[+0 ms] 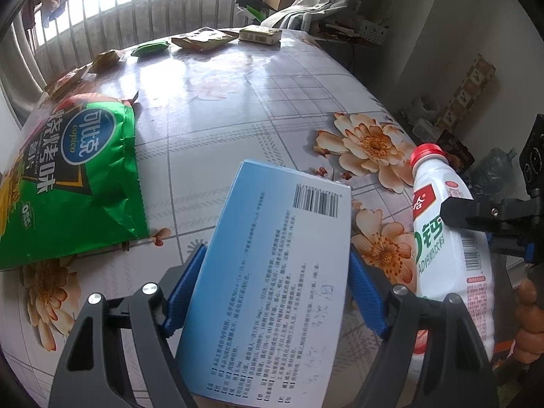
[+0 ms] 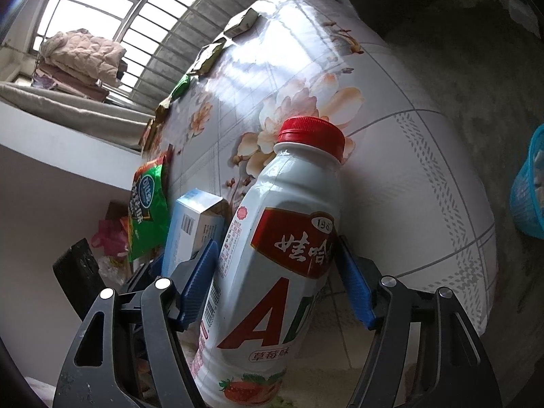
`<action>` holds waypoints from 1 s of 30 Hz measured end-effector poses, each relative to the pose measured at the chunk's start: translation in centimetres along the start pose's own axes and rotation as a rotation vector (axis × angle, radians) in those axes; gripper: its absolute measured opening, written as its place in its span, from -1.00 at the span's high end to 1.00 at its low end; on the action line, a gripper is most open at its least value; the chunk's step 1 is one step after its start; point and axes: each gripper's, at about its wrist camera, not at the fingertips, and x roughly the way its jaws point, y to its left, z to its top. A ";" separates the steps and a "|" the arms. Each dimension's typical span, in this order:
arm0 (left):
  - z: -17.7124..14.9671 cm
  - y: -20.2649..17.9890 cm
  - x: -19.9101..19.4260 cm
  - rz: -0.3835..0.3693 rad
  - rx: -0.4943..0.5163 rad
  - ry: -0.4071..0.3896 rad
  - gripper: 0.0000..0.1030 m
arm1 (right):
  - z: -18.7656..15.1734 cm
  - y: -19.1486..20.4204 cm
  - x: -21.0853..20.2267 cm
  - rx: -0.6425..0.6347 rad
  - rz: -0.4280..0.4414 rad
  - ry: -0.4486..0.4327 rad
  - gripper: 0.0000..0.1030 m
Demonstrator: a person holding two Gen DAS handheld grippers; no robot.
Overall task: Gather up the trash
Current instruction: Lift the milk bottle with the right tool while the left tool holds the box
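My left gripper (image 1: 275,272) is shut on a light blue medicine box (image 1: 272,278), held above the flowered table (image 1: 238,119); the box also shows in the right wrist view (image 2: 190,224). My right gripper (image 2: 275,265) is shut on a white milk-drink bottle (image 2: 272,289) with a red cap, held tilted over the table's near edge. The bottle (image 1: 452,255) and the right gripper's finger (image 1: 459,216) show at the right of the left wrist view. A green chip bag (image 1: 74,183) lies on the table to the left of the box.
Several small wrappers and a flat carton (image 1: 260,34) lie along the table's far edge by the barred window. A blue basket (image 2: 530,190) stands on the floor to the right of the table. Clutter and a water jug (image 1: 496,166) sit on the floor beyond.
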 end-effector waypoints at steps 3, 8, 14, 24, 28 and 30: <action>0.0 -0.2 0.0 0.001 0.003 -0.001 -0.50 | -0.1 0.6 0.1 -0.026 -0.026 -0.004 -0.27; -0.1 -0.3 0.1 0.001 0.007 0.000 -0.50 | -0.5 2.8 0.4 -0.139 -0.152 -0.028 -0.27; -0.1 -0.3 0.1 0.001 0.008 -0.001 -0.50 | -0.9 4.4 1.3 -0.240 -0.251 -0.046 -0.26; -0.1 -0.5 -0.2 0.003 0.015 -0.014 -0.50 | -1.0 3.9 0.6 -0.219 -0.228 -0.048 -0.22; -0.1 -0.5 -0.4 0.005 0.017 -0.021 -0.50 | -1.1 3.8 0.4 -0.214 -0.221 -0.049 -0.21; 0.0 -0.5 -0.5 0.005 0.019 -0.024 -0.49 | -1.1 3.8 0.4 -0.215 -0.217 -0.049 -0.21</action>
